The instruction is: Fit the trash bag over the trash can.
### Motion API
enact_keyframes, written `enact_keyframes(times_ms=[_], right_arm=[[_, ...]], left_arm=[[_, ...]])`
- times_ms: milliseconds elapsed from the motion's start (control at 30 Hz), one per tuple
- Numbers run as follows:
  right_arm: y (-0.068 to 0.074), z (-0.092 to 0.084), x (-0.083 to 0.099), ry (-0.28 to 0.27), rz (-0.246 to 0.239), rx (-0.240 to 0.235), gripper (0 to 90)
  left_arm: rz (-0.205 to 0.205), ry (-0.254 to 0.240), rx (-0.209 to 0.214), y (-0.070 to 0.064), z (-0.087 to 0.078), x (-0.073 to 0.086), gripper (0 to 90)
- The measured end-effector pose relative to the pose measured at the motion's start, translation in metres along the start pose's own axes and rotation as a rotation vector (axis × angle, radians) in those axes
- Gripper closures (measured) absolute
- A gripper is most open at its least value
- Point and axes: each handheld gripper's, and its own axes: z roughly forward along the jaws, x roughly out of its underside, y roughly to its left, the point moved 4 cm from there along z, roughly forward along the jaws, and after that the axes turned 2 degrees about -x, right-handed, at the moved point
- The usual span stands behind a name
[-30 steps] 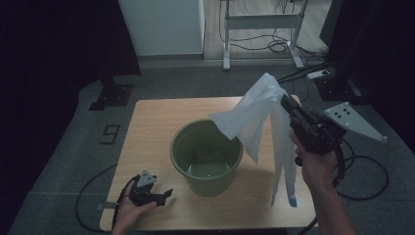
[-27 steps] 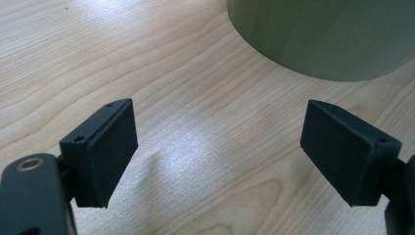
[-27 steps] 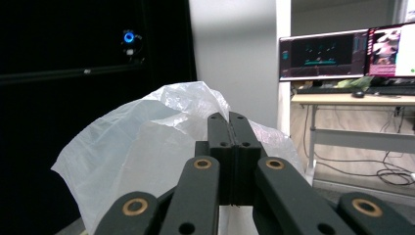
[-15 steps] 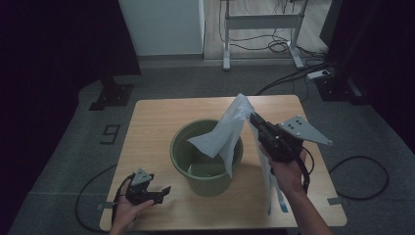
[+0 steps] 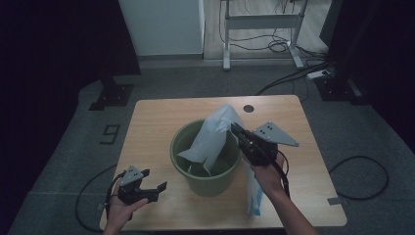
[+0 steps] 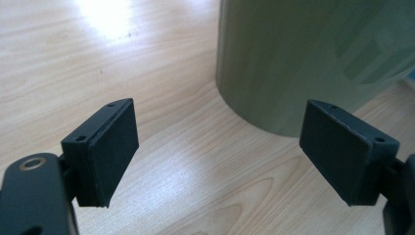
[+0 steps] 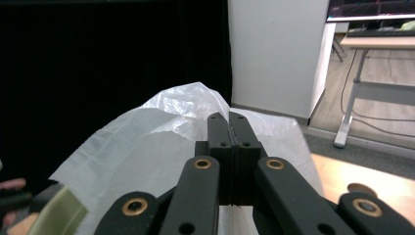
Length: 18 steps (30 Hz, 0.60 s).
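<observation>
A green bucket [image 5: 205,171] stands in the middle of the wooden table [image 5: 156,117]. My right gripper [image 5: 236,129] is shut on a thin white plastic bag [image 5: 213,137], holding it over the bucket's right rim; part of the bag hangs into the bucket and a strip of it trails down outside on the right. In the right gripper view the pads [image 7: 228,128] press together on the bag [image 7: 161,132]. My left gripper [image 5: 155,189] hovers near the table's front left corner, open, with nothing between its pads [image 6: 110,152], facing the bucket's wall [image 6: 303,58].
A round cable hole [image 5: 248,108] sits near the table's far edge. Cables [image 5: 352,171] lie on the grey floor around the table. A white cabinet [image 5: 161,24] and a metal desk frame [image 5: 259,29] stand beyond the table.
My right gripper has carried the bag left and down, from beside the bucket to over its rim. The left gripper has lifted a little off the table.
</observation>
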Motion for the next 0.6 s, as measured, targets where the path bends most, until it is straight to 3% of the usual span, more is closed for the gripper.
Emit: enact_keyframes(times_ms=[433, 600], right_arm=[[0.024, 0.003, 0.041, 0.104, -0.020, -0.082, 88.3], [0.024, 0.002, 0.047, 0.102, 0.015, -0.131, 76.2]], left_arm=[[0.007, -0.027, 0.009, -0.006, -0.009, -0.008, 14.2], [-0.006, -0.019, 0.009, -0.002, -0.005, -0.004, 14.3]])
